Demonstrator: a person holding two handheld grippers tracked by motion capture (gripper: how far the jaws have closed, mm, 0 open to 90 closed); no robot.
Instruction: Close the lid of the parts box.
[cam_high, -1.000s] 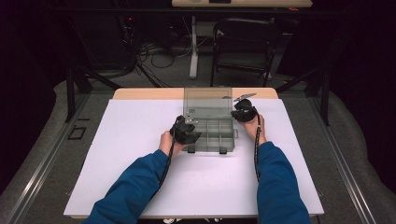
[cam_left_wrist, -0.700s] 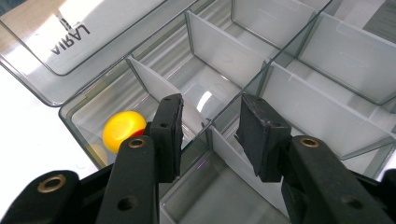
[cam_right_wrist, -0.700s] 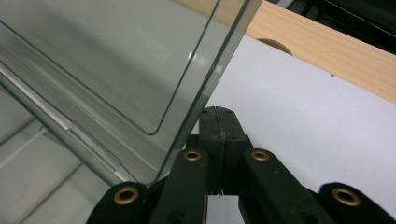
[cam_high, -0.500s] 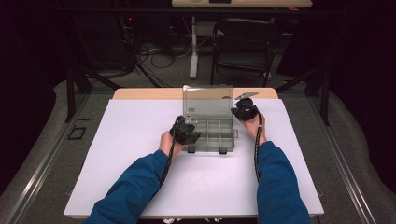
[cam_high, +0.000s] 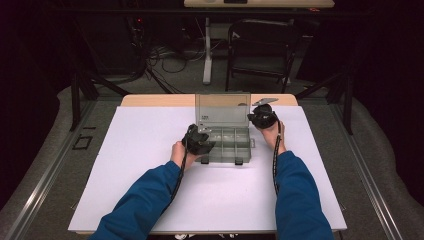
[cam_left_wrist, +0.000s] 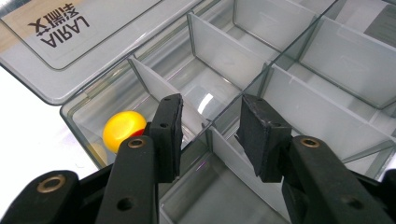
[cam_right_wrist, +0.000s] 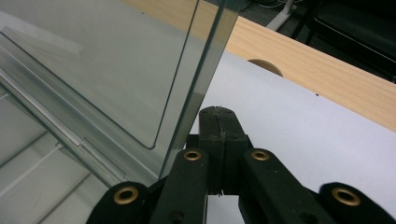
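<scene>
A clear grey compartment box lies at the middle of the white sheet, its lid standing upright at the back. My left gripper hovers over the box's left end. In the left gripper view my left gripper is open above the dividers, with nothing pressed between its pads. A yellow ball rests in the corner compartment to the left of the jaws, with a bit of red beside it. My right gripper is at the lid's right edge. My right gripper is shut just beside the lid's edge.
The white sheet covers most of a wooden table, whose bare strip shows at the back. A black chair, a table leg and cables stand on the floor beyond. The other compartments look empty.
</scene>
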